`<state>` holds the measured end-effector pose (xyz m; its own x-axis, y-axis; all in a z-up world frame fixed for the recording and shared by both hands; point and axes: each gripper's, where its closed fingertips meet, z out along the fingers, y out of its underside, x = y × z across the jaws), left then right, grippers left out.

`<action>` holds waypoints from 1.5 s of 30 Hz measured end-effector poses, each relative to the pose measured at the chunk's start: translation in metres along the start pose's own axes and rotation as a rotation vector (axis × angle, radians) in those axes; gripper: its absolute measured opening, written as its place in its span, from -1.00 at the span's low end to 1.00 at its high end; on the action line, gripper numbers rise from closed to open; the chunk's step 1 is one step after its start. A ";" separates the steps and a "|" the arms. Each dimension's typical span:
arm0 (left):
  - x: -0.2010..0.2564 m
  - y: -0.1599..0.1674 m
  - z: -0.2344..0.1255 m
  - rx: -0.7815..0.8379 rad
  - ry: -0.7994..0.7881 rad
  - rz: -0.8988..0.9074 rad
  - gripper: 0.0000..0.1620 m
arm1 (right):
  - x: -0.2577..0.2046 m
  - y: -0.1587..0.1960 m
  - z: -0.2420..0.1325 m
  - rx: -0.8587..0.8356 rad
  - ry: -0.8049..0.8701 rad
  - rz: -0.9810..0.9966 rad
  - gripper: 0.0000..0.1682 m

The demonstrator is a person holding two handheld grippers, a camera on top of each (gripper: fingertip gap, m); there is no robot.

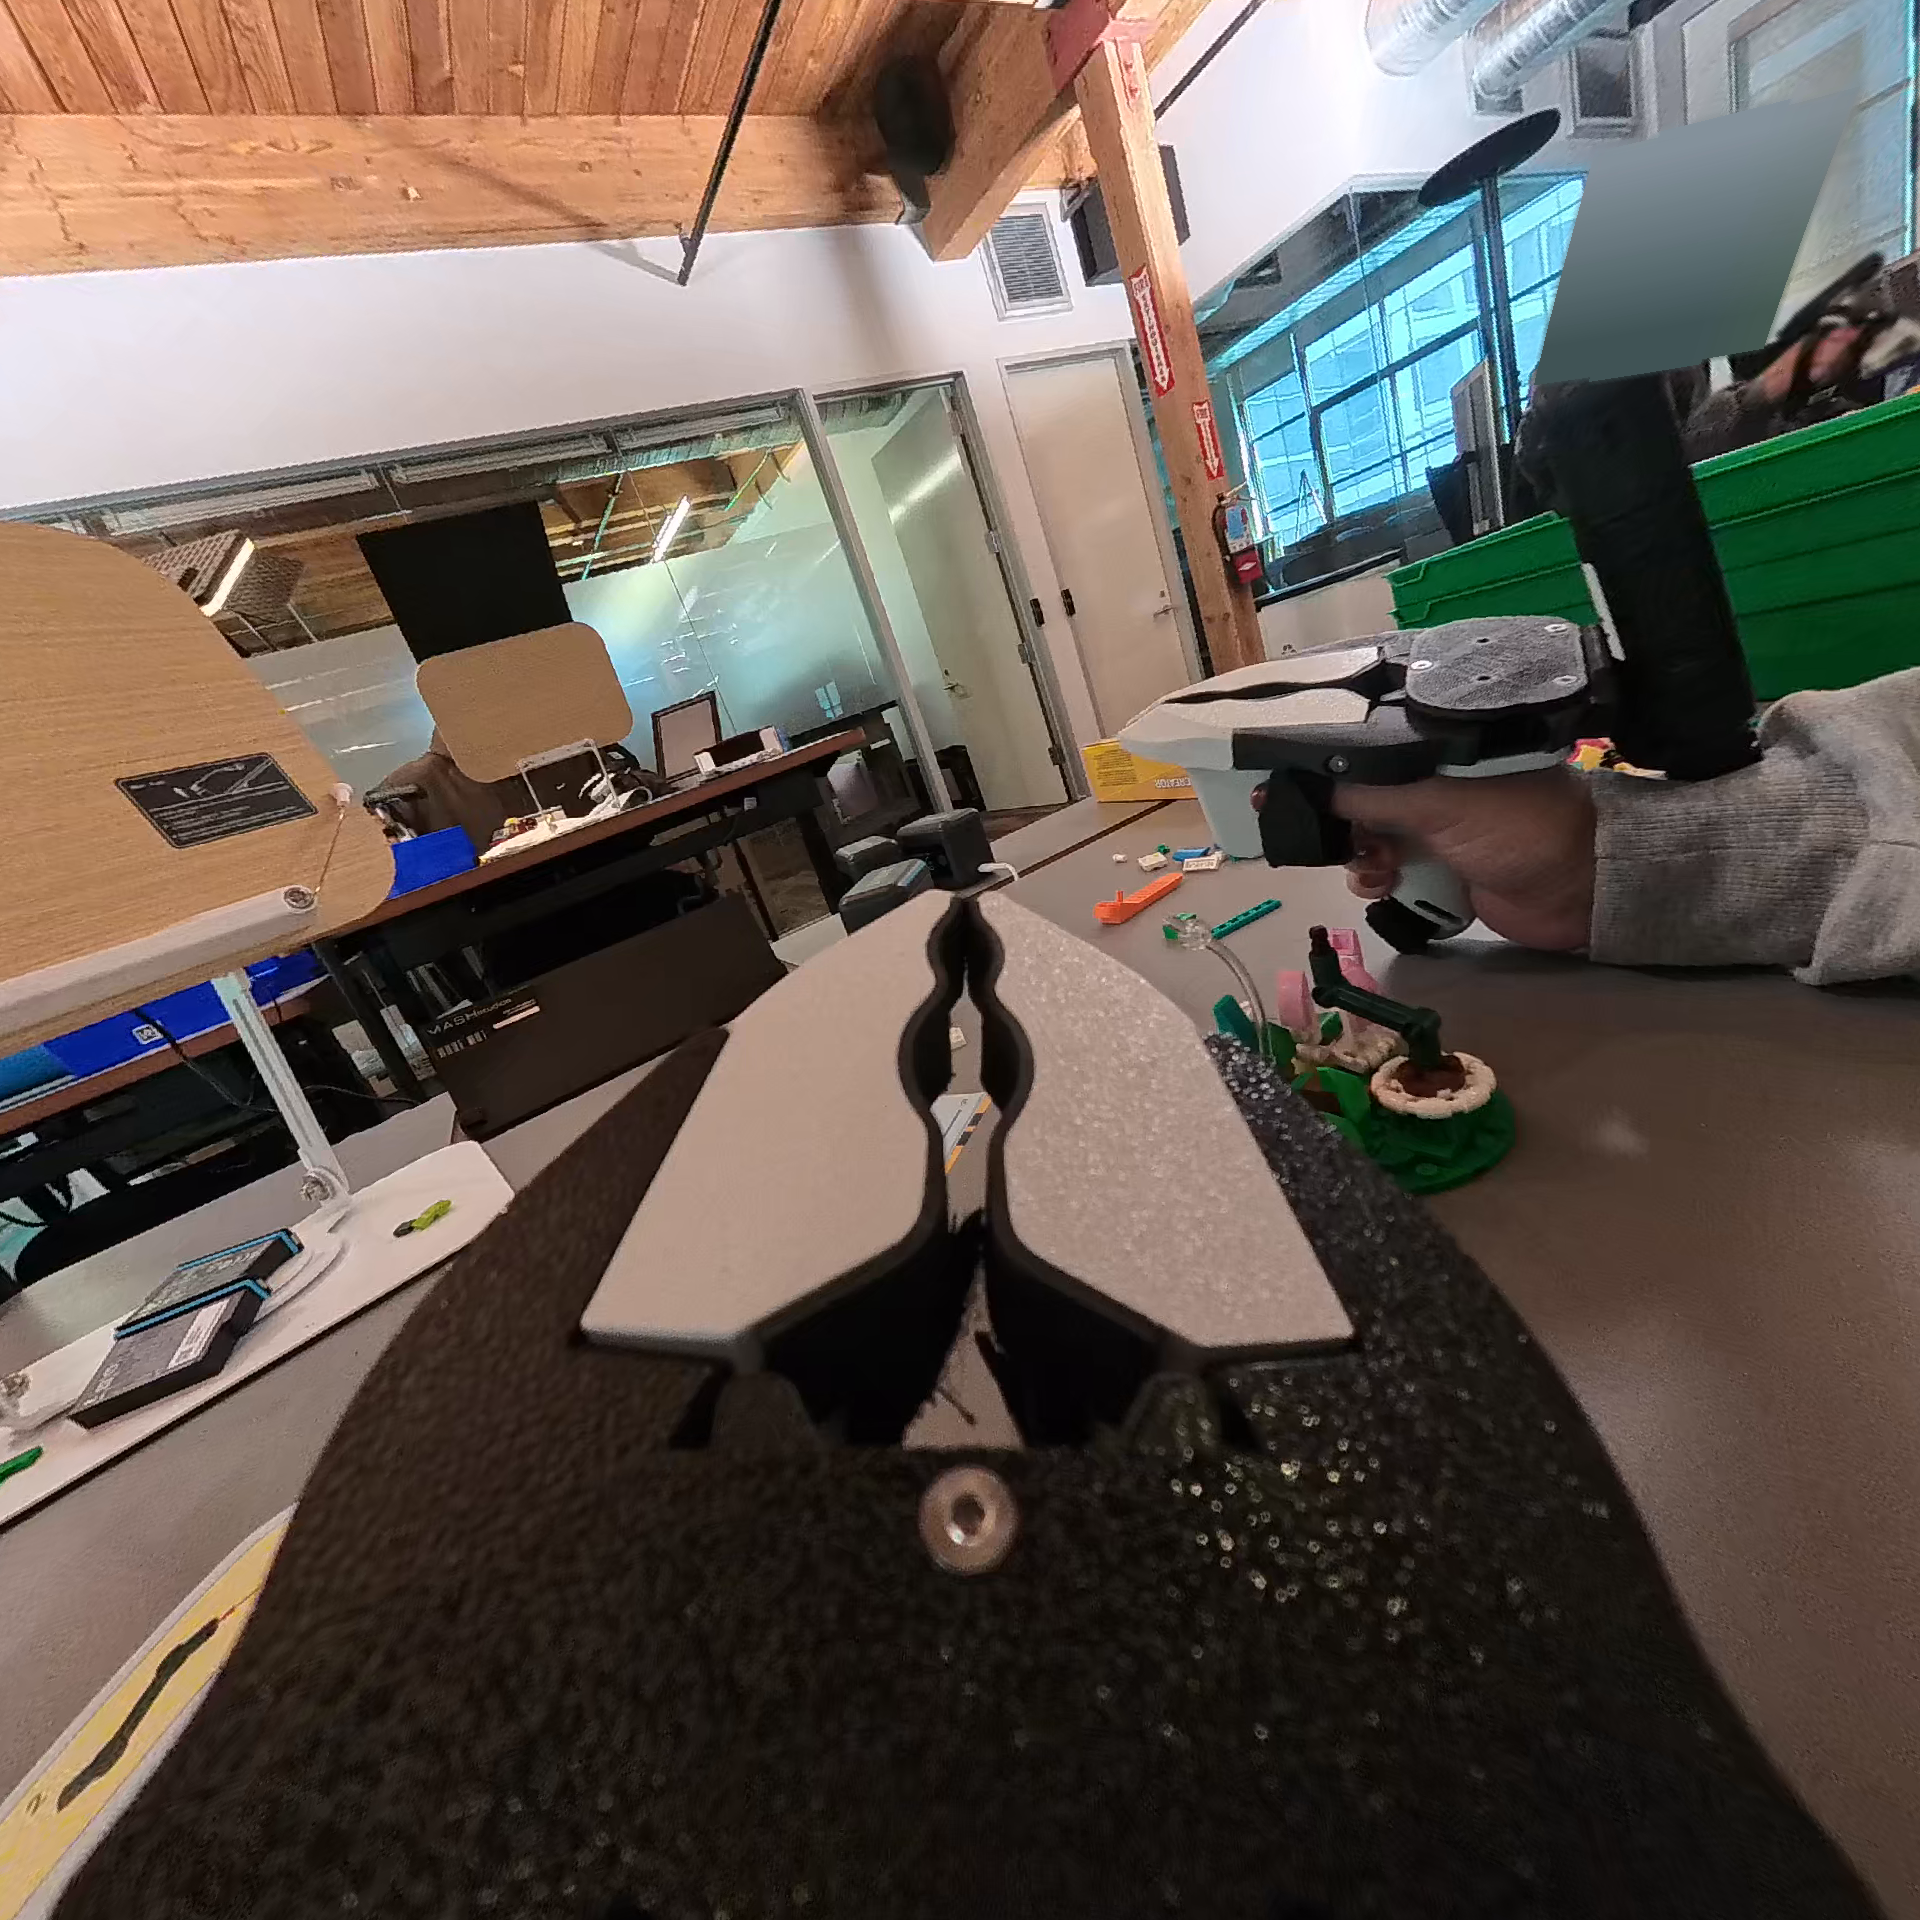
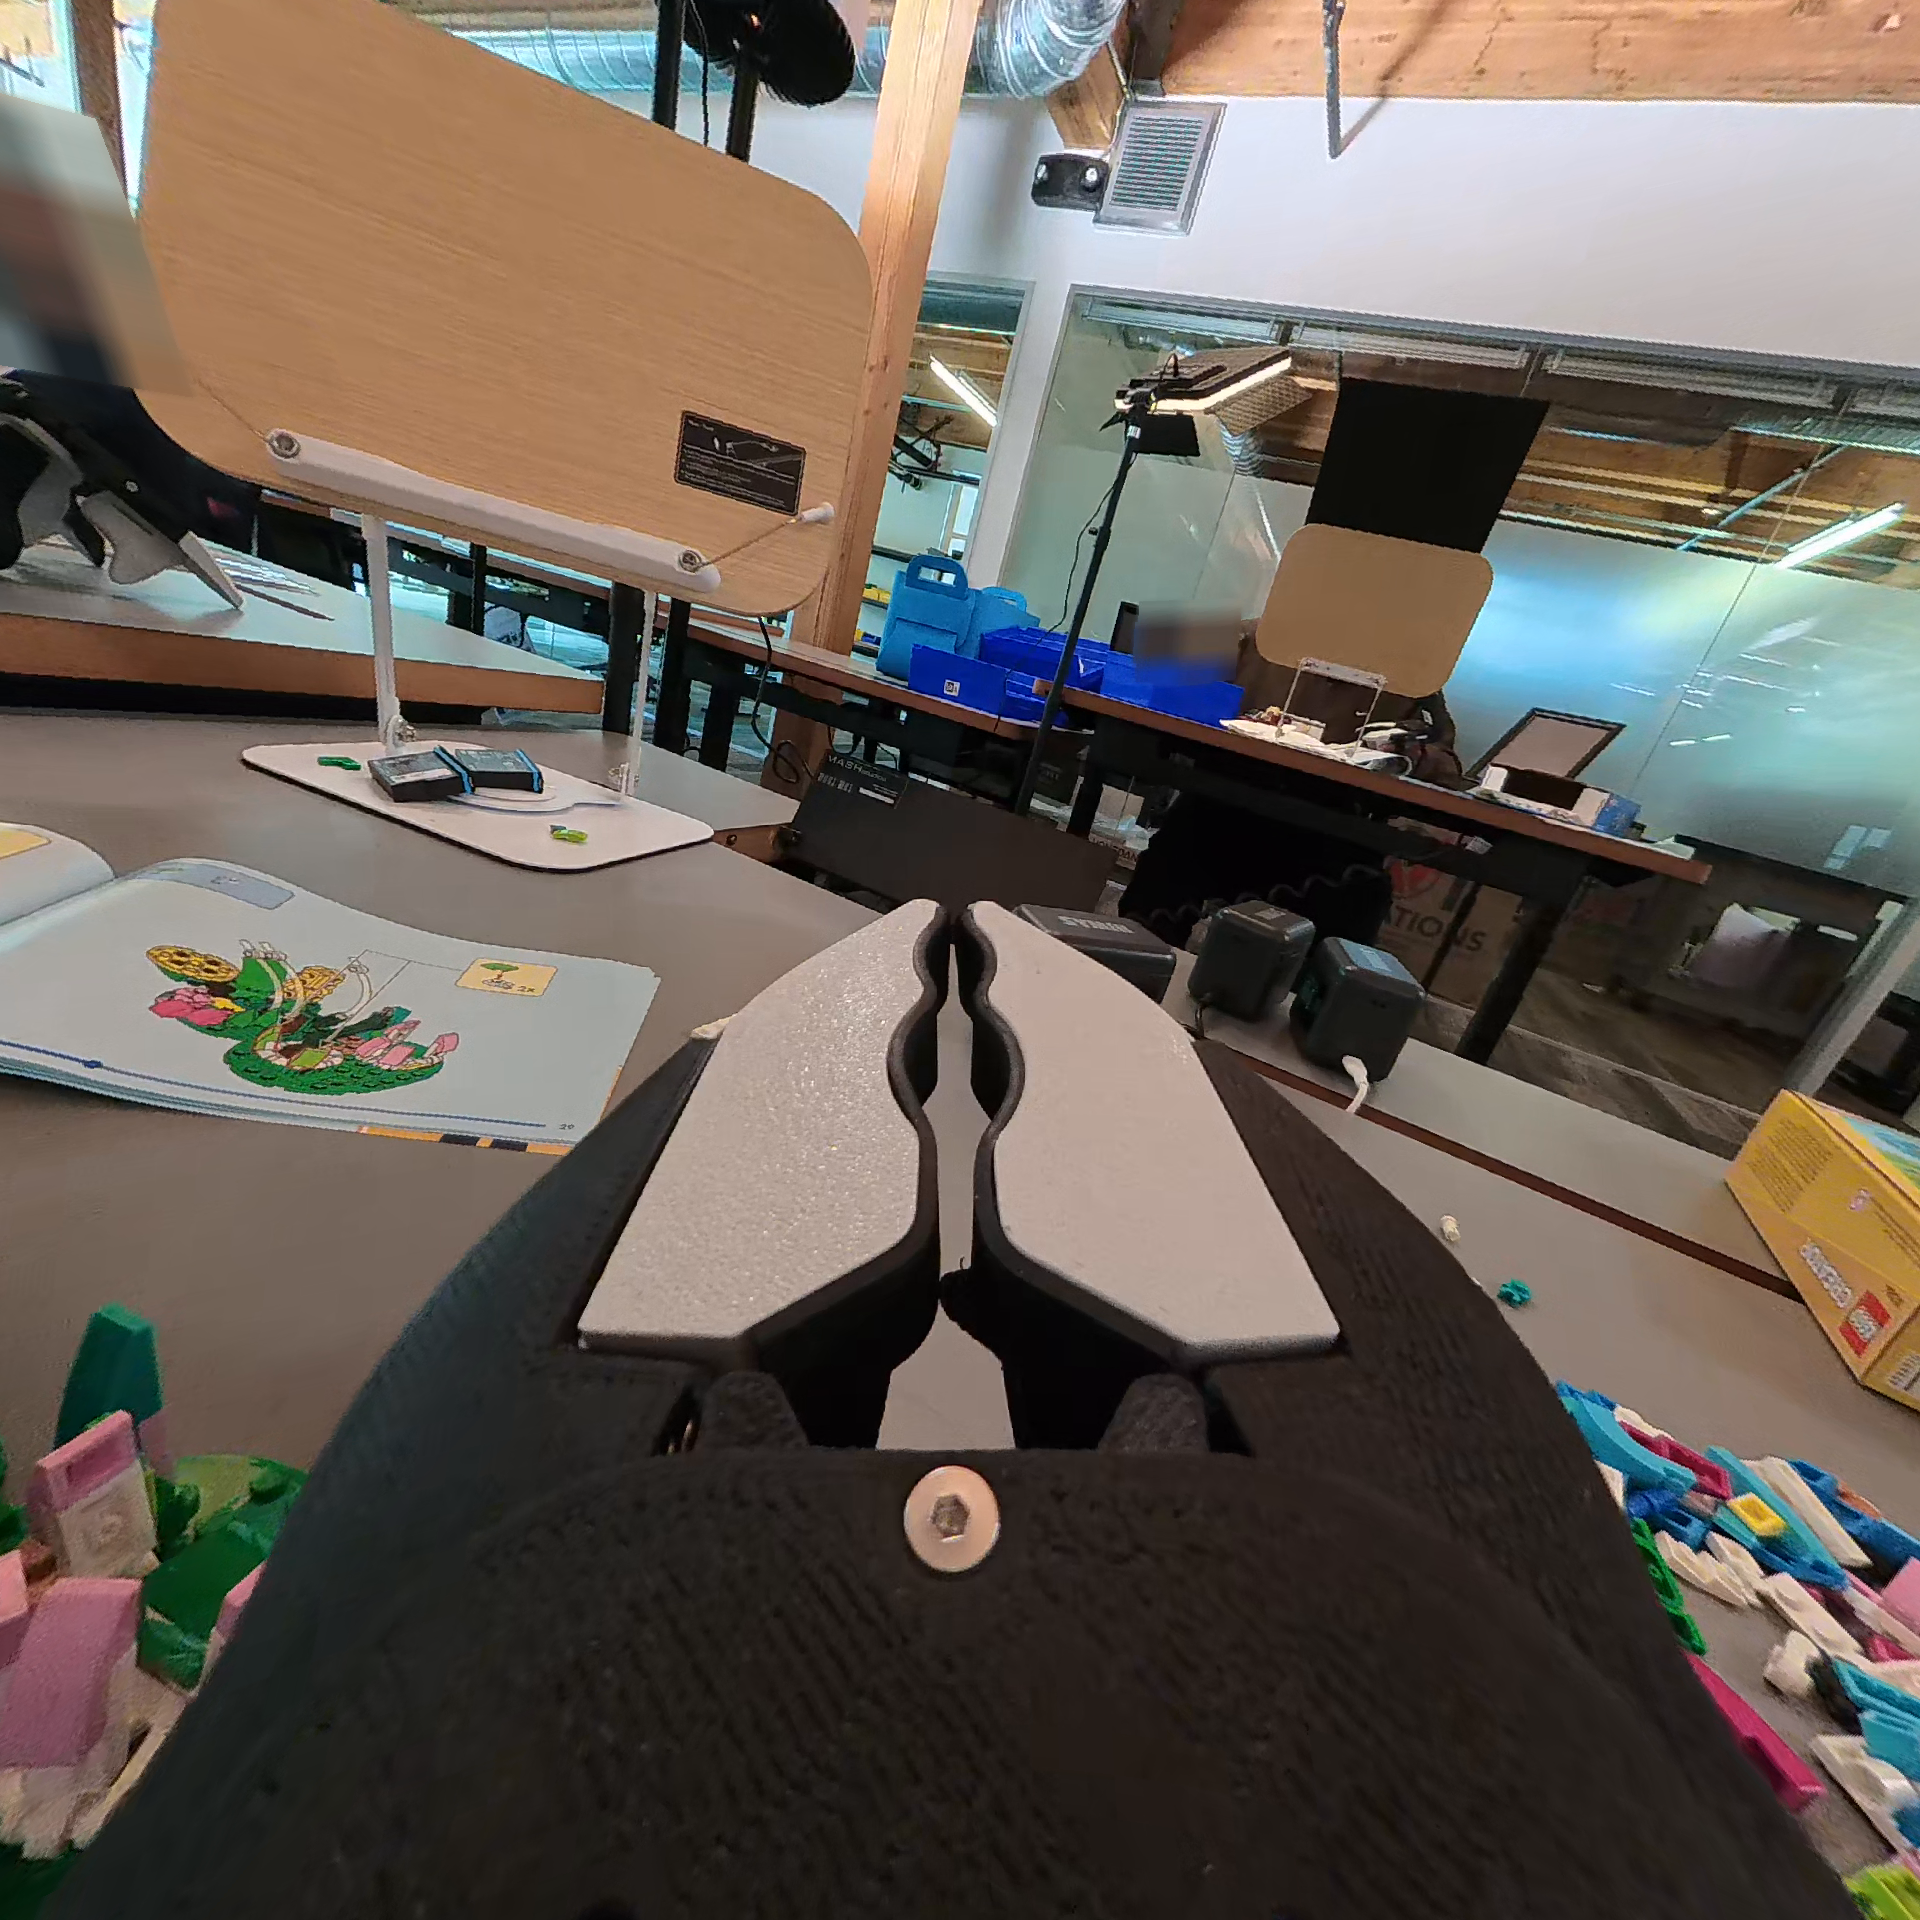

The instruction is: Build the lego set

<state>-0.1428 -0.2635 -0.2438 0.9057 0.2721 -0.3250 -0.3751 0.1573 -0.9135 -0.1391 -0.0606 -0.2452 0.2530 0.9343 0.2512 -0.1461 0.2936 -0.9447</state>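
Both tools at rest between steps. The left tool lies low over the grey tabletop, its two fingers closed tip to tip with nothing between them. The right tool is likewise closed and empty; in the left wrist view it appears farther off, its grip held by a hand resting on the tabletop, a posture that suggests a pause rather than a reach.

The partly built lego model, a green base carrying pink blocks, a dark stem and a tan disc, stands just right of the left tool, within reach of both. The open instruction booklet lies flat ahead and to the left of the right tool, probably so the current step stays readable. Loose bricks are heaped on the right side, near the yellow box. An orange part and a green strip lie beyond the model; their exact type is unclear at this distance.
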 end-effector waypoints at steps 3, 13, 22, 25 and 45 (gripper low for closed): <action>0.000 0.000 0.000 0.001 -0.001 0.000 -1.00 | -0.001 0.000 0.000 0.000 -0.005 -0.005 -1.00; 0.001 0.000 0.000 0.001 0.000 0.001 -1.00 | -0.004 0.000 0.000 0.001 -0.015 -0.019 -1.00; 0.003 0.000 0.000 -0.002 0.008 0.010 -1.00 | -0.007 -0.001 0.000 0.000 -0.029 -0.039 -1.00; 0.003 0.000 0.001 -0.003 0.009 0.011 -1.00 | -0.009 -0.001 0.000 0.000 -0.036 -0.050 -1.00; -0.019 -0.006 -0.004 0.047 -0.086 -0.085 -1.00 | -0.133 -0.012 0.112 -0.193 -0.785 -0.121 -0.80</action>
<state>-0.1566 -0.2734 -0.2331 0.9151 0.3361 -0.2229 -0.3084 0.2270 -0.9238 -0.2780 -0.1657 -0.2434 -0.4975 0.7889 0.3608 0.0247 0.4287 -0.9031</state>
